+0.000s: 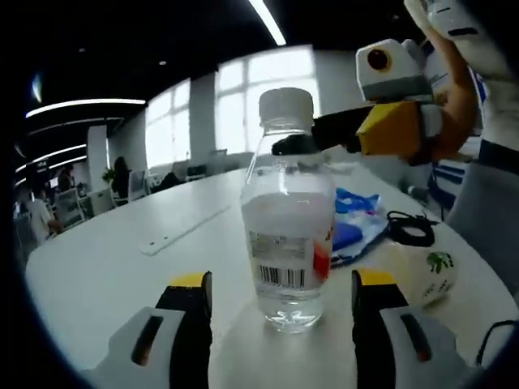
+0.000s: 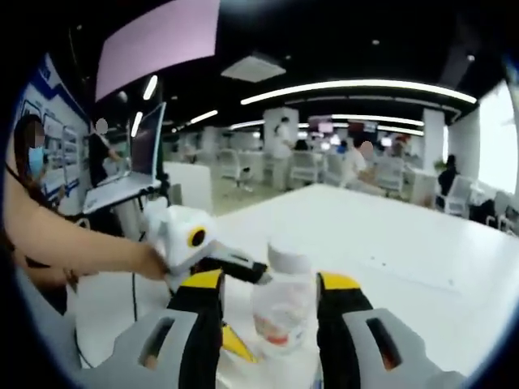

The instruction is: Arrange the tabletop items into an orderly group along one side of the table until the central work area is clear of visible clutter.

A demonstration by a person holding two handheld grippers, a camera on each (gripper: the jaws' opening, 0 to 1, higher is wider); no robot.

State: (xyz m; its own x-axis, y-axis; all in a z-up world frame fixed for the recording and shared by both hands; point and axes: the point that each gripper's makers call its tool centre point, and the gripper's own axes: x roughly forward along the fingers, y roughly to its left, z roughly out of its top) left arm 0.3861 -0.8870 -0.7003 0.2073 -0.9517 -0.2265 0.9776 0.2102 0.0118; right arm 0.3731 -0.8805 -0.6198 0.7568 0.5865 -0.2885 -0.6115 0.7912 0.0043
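A clear plastic bottle (image 1: 288,219) with a white cap (image 1: 285,106) stands upright on the white worktop (image 1: 122,267). Its label has a black barcode and a red patch, but the small writing is too blurry to read.

In the left gripper view, the left tongs (image 1: 281,312) are spread wide open. The bottle stands between their two yellow-tipped jaws, a bit ahead of them, and neither jaw touches it. The right tongs (image 1: 284,146) come in from the right side, up high by the bottle's neck. I cannot tell if they are open or closed.

To the right of the bottle lie a blue and white packet (image 1: 354,220), a coil of black cable (image 1: 412,228) and a white ball with a green leaf print (image 1: 428,275).

In the right gripper view, the right tongs (image 2: 269,296) are open, with the bottle (image 2: 282,306) between the jaws. The left tongs (image 2: 247,271) reach in from the left, just beside the bottle, held by a person's hand (image 2: 150,261). A laptop (image 2: 130,162) sits open farther back on the left.
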